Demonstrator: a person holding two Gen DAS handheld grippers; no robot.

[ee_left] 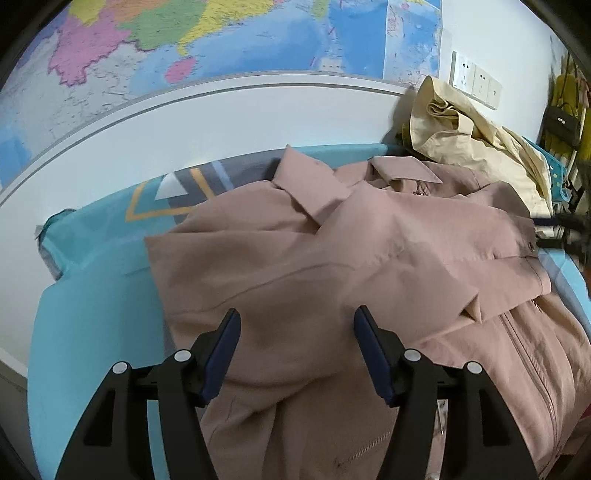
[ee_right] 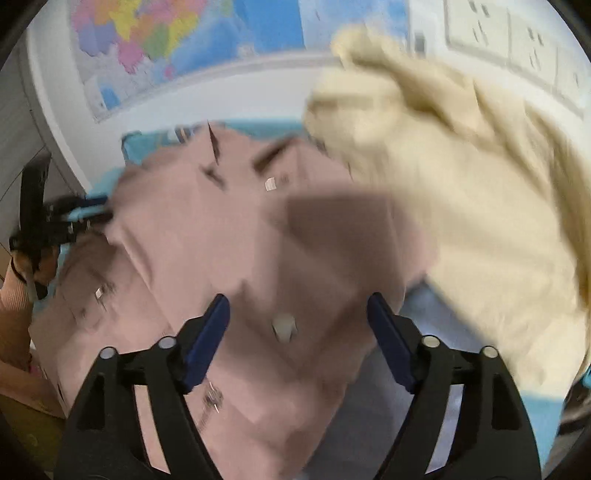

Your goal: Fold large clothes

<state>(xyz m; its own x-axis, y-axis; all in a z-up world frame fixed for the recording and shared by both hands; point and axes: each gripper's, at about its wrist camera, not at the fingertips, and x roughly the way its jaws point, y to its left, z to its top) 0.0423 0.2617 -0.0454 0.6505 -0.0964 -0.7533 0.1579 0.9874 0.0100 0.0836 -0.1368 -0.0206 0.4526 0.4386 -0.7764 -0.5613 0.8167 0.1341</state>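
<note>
**Dusty-pink jacket lying partly folded on bed, both grippers apart and empty**

The dusty-pink collared zip jacket (ee_left: 332,251) lies on the turquoise patterned bed sheet (ee_left: 96,280), collar toward the white wall panel (ee_left: 184,125). One sleeve is folded across its front, cuff ending near the zipper. The fabric is wrinkled, not flat.

Left gripper (ee_left: 297,350): black frame with dark-blue pads, jaws standing well apart above the lower half of the jacket. Nothing is clamped between them; the pads do not press the cloth.

Right gripper (ee_right: 297,332): same build, jaws wide apart over the jacket's right edge. No cloth is pinched. This view is heavily blurred, so fine detail of the fabric beneath cannot be told. The left gripper appears at that view's left margin, held in a person's hand (ee_right: 26,266).

A crumpled cream-coloured garment (ee_left: 465,133) is heaped at the far right of the bed, touching the jacket's shoulder area and leaning on the wall. Behind it, white wall sockets (ee_left: 476,79). A coloured wall map (ee_left: 221,33) hangs above the panel.
</note>
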